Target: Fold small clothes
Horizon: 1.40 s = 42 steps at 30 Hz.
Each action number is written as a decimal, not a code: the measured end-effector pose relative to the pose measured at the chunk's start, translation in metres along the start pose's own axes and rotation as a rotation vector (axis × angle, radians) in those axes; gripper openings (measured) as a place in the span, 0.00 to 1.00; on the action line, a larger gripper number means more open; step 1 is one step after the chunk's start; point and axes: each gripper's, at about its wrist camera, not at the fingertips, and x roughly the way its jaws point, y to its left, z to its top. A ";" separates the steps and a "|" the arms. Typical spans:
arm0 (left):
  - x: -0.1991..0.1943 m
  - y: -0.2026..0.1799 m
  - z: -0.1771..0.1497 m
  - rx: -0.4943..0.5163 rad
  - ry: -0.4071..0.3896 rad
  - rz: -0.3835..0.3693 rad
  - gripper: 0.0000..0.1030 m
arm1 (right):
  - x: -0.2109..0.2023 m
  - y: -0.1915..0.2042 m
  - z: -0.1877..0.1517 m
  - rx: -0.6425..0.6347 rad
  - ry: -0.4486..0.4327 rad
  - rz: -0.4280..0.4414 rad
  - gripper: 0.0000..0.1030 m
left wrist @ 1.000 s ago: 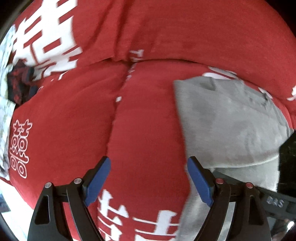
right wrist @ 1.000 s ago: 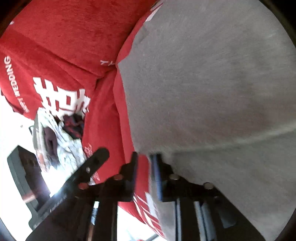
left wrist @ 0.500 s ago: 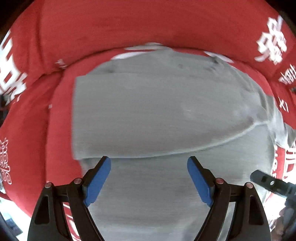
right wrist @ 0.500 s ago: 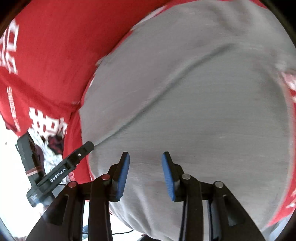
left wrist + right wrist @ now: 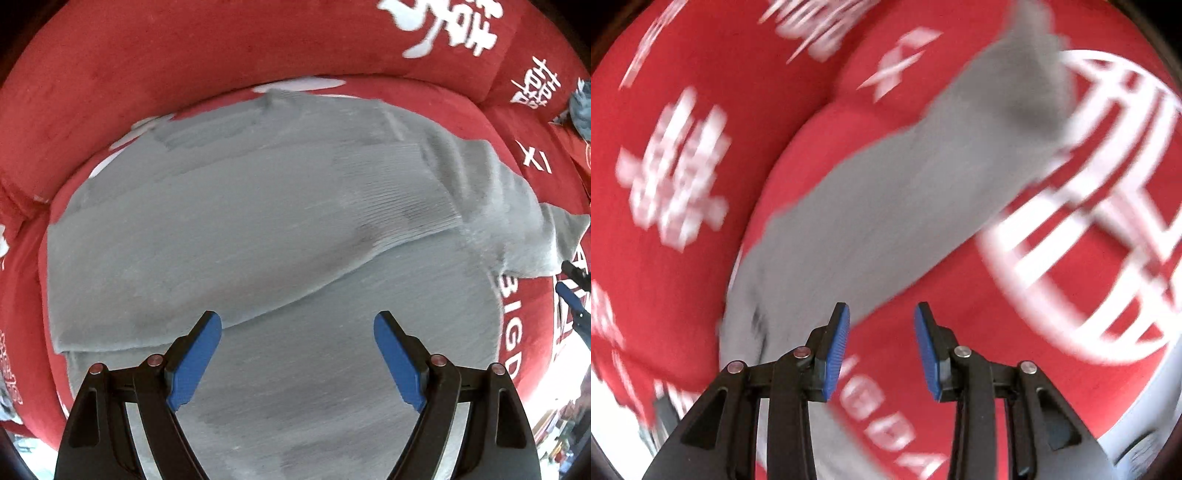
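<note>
One grey garment (image 5: 258, 229) (folded over); two spread, empty claws (image 5: 297, 354).

The garment (image 5: 258, 229) is plain light grey with a finely ribbed knit. Beneath it, the cushioned cover (image 5: 184, 66) is bright red, printed with white characters, letters and a lined circle. Both grippers' finger pads (image 5: 194, 360) are blue on black frames.
</note>
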 end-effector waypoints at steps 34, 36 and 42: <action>-0.022 0.072 -0.010 -0.221 -0.102 -0.004 0.83 | 0.015 0.228 -0.029 -0.527 0.150 0.589 0.06; -0.023 0.093 -0.013 -0.263 -0.111 0.015 0.83 | 0.033 0.261 -0.067 -0.647 0.206 0.567 0.06; -0.023 0.161 -0.032 -0.395 -0.124 0.036 0.83 | 0.119 0.294 -0.171 -0.846 0.404 0.366 0.06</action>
